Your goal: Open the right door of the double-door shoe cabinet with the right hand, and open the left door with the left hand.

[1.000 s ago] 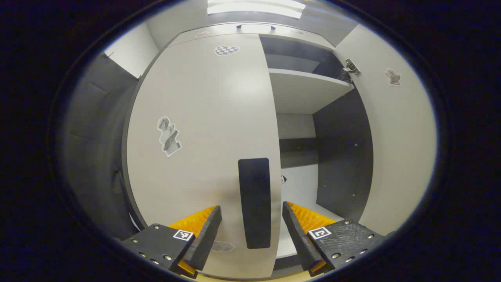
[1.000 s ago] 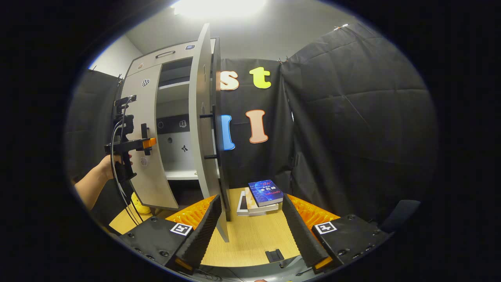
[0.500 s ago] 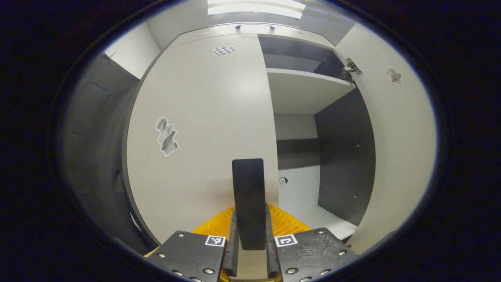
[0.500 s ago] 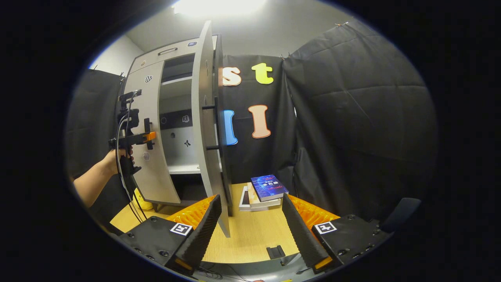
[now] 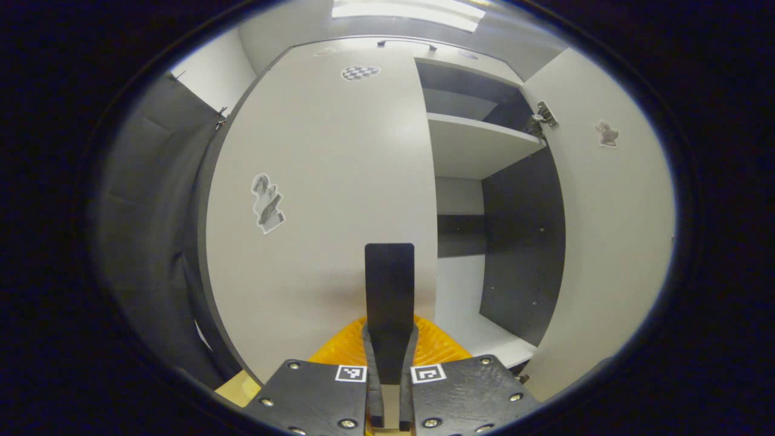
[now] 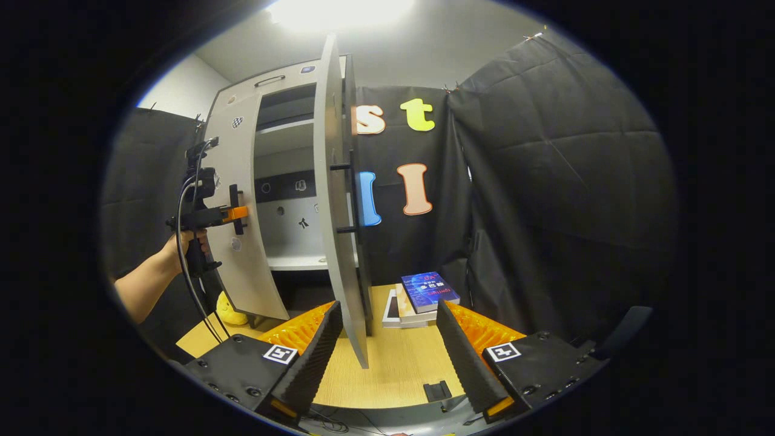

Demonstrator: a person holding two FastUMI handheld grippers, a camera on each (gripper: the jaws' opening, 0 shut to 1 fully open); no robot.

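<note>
My left gripper [image 5: 389, 387] has its fingers clamped on the black handle [image 5: 389, 290] of the shoe cabinet's left door [image 5: 327, 181], which sits nearly closed. The right door [image 6: 336, 230] stands swung wide, edge-on in the right gripper view, showing bare shelves [image 5: 478, 145]. My right gripper [image 6: 387, 351] hangs just before that door, fingers apart and holding nothing. Stacked books [image 6: 424, 297] lie on the worktop [image 6: 393, 363].

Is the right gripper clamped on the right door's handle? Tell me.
No: in the right gripper view the right gripper stands open with nothing in its jaws, while the right door already hangs open.
</note>
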